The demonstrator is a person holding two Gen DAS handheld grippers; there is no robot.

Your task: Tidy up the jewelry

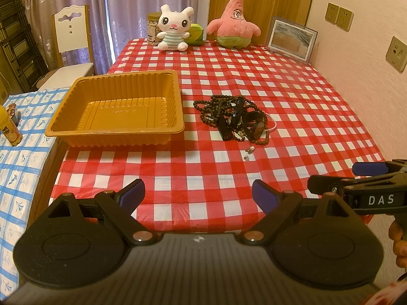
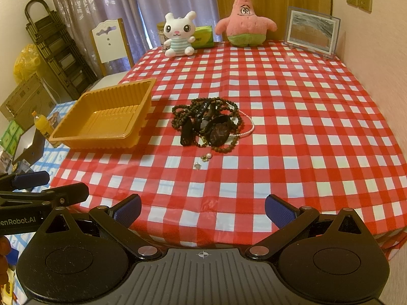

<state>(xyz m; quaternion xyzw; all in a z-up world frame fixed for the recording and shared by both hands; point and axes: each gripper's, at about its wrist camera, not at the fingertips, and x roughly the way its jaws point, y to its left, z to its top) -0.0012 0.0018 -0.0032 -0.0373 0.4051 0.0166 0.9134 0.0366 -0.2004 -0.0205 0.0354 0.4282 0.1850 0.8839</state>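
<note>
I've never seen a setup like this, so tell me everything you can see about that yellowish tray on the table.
The tray is a shallow rectangular tub that looks like thin golden-brown moulded plastic, with ribbed walls, a ridged floor and a flat rolled rim. It is empty and sits upright on the red checked tablecloth near the table's left edge, left of the jewelry pile and apart from it. Neither gripper touches it.

Warm indoor light, fisheye-bent edges

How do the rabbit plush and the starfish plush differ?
The rabbit plush is white with a striped shirt; the starfish plush is pink with green shorts. The rabbit plush has two ears, the starfish plush a single pointed top, and it stands taller. Both sit upright at the table's far edge, facing the cameras.
</note>
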